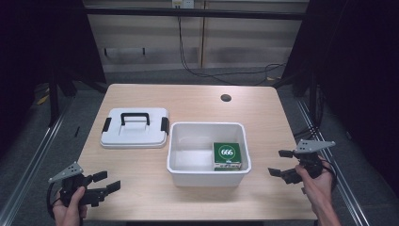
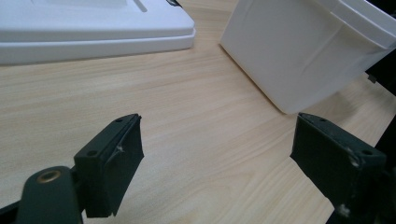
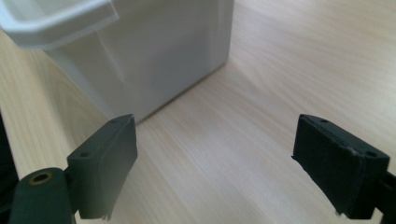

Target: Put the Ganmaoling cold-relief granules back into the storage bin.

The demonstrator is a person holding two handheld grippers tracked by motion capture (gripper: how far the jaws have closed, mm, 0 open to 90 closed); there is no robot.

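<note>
A white plastic bin (image 1: 207,176) stands at the middle of the wooden table, and a green box marked 666 (image 1: 227,155) lies inside it at the right. Its white lid (image 1: 135,134) with a black handle and black clips lies flat to the left of it. My left gripper (image 1: 106,182) is held open low over the table's front left corner, pointing toward the bin (image 2: 303,51) and the lid (image 2: 93,32). At the front right, my right gripper (image 1: 279,163) is open too, facing the bin's side wall (image 3: 154,60). Nothing is between either pair of jaws.
A round cable hole (image 1: 226,98) sits near the table's far edge. Bare wood lies between each gripper and the bin. Black cables run over the floor behind the table, and dark frame posts stand at both sides.
</note>
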